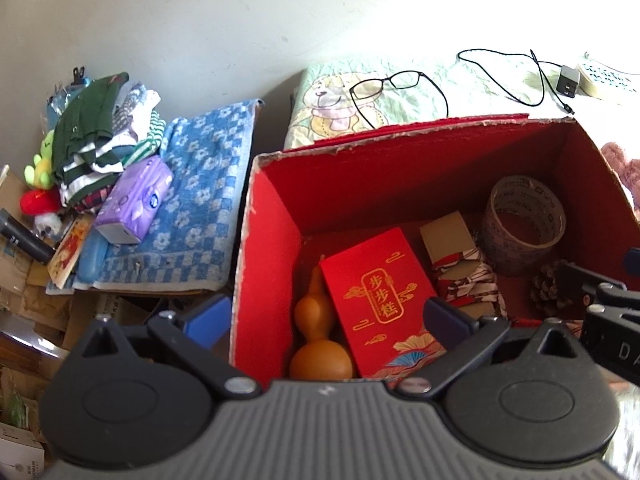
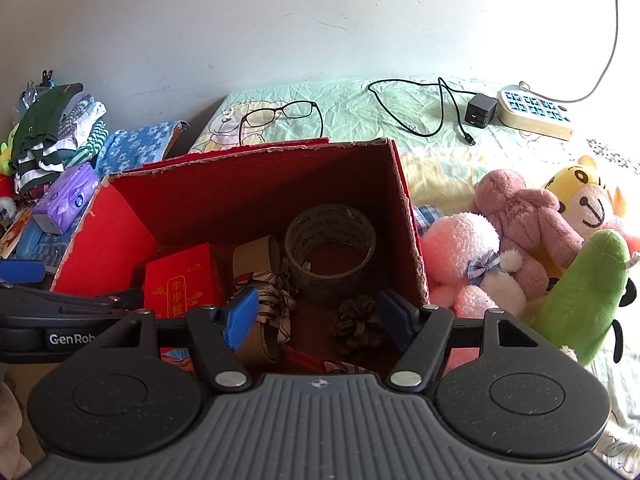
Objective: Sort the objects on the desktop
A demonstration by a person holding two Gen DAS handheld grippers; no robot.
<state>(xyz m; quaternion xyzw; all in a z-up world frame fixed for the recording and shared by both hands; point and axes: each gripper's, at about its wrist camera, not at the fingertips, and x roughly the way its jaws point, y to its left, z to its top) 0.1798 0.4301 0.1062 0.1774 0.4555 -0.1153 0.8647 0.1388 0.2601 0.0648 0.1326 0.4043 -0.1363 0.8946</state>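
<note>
Both grippers hang over the red cardboard box (image 2: 256, 184), right gripper (image 2: 316, 318) spread wide, left gripper (image 1: 324, 318) gaping too, nothing pinched. Only the left view catches one gourd (image 1: 318, 336); only the right shows four plush toys (image 2: 528, 224). Inside: one tape roll (image 2: 330, 248), one pinecone (image 2: 358, 326), one red packet (image 1: 378, 304).
</note>
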